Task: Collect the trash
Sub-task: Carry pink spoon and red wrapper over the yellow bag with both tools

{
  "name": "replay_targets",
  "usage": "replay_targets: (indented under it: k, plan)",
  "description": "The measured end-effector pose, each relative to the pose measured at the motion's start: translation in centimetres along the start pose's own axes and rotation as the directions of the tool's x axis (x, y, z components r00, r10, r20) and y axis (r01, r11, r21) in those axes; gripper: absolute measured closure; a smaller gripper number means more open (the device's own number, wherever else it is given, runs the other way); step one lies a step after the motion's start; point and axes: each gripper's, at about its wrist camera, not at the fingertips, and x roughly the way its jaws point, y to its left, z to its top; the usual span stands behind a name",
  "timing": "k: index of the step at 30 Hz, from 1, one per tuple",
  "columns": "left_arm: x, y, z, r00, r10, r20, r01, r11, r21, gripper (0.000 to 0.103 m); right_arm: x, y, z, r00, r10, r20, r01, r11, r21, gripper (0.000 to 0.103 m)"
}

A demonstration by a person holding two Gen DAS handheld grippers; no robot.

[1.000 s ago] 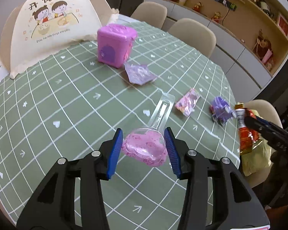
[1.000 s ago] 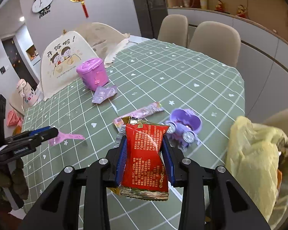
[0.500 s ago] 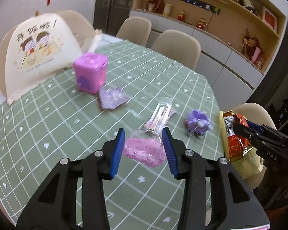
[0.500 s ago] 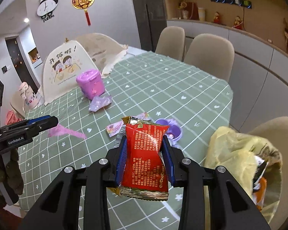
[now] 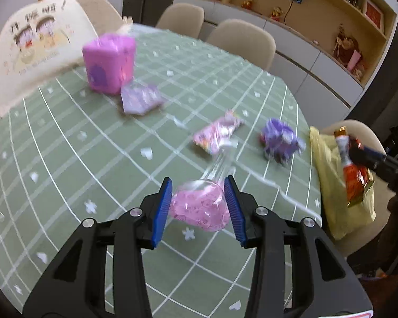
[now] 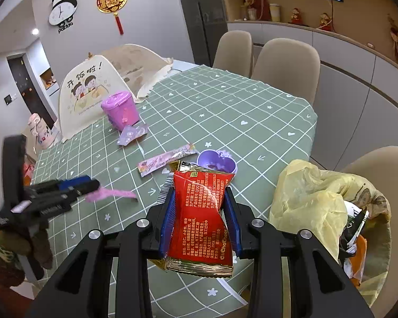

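Trash (image 6: 358, 228) inside yellow bag (image 6: 310, 201), red packet (image 6: 201, 220) gripped beside it

The counter (image 6: 225, 111) wears green cloth with a white grid and hearts. The snack packet (image 6: 201, 220) is red; the bin bag (image 6: 310, 201) yellow; the box (image 5: 108, 62) pink.

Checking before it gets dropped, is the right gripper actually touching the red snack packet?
Touching. The right wrist view shows both blue pads of the right gripper pressed against the sides of the red snack packet, which is pinched and lifted off the table.
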Motion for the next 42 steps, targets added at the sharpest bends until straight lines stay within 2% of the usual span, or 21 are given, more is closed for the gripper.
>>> replay_targets:
  k: [2,8,13,15,18,19,20,21,23,28,33,38,42]
  plan:
    - [0.8,0.1,-0.8,0.999,-0.018,-0.034,0.018,1.000,0.001,0.049,0.1,0.0,-0.2,1.000,0.005,-0.007,-0.005,1.000,-0.001,0.069]
    - [2.3,-1.2,-2.9,0.993,0.005,-0.120,0.012,0.990,0.143,0.048,0.8,0.2,-0.5,1.000,0.007,-0.030,-0.007,1.000,0.001,0.069]
    - [2.4,-1.8,-4.3,0.990,0.018,-0.141,0.016,0.972,0.234,0.048,1.0,0.4,-0.8,0.999,0.006,-0.040,-0.006,1.000,0.002,0.069]
    - [2.8,-1.6,-4.5,0.988,0.042,-0.148,-0.007,0.973,0.230,0.048,1.0,0.5,-0.8,0.999,0.006,-0.042,-0.006,1.000,0.002,0.069]
    - [2.8,-1.2,-4.1,0.989,0.032,-0.141,-0.006,0.984,0.178,0.048,0.8,0.5,-0.9,0.999,0.006,-0.039,-0.006,1.000,-0.002,0.069]
    - [2.8,-1.1,-3.9,0.989,0.030,-0.145,-0.006,0.986,0.168,0.049,0.8,0.5,-0.9,0.999,0.005,-0.036,-0.005,1.000,-0.003,0.069]
    - [2.8,-1.0,-3.8,0.989,0.036,-0.144,-0.012,0.987,0.162,0.061,0.7,0.5,-0.8,0.999,0.004,-0.033,-0.004,1.000,-0.003,0.069]
    - [2.8,-1.1,-3.7,0.988,0.056,-0.143,-0.032,0.986,0.164,0.060,0.5,0.5,-0.8,1.000,0.002,-0.030,-0.002,1.000,-0.004,0.069]
    - [2.8,-1.1,-3.5,0.987,0.051,-0.154,-0.028,0.988,0.154,0.060,0.1,0.2,-0.7,1.000,-0.001,-0.018,0.001,1.000,-0.004,0.069]
    - [1.2,-2.1,-1.7,0.994,0.060,-0.096,-0.047,0.990,0.137,0.060,-1.3,-0.7,-0.3,1.000,-0.019,0.017,0.019,1.000,-0.006,0.069]
    - [-1.8,-5.5,2.1,0.999,0.027,0.039,-0.032,0.989,0.144,0.060,-3.5,-2.5,0.7,0.996,-0.041,0.078,0.042,0.999,-0.004,0.069]
    - [-4.7,-10.2,5.5,0.986,-0.050,0.161,0.021,0.984,0.175,0.060,-6.5,-4.4,1.5,0.986,-0.076,0.147,0.078,0.997,-0.013,0.069]
    - [-5.9,-14.2,7.3,0.969,-0.132,0.209,0.092,0.977,0.192,0.060,-9.1,-6.3,1.7,0.973,-0.121,0.196,0.128,0.992,-0.022,0.069]
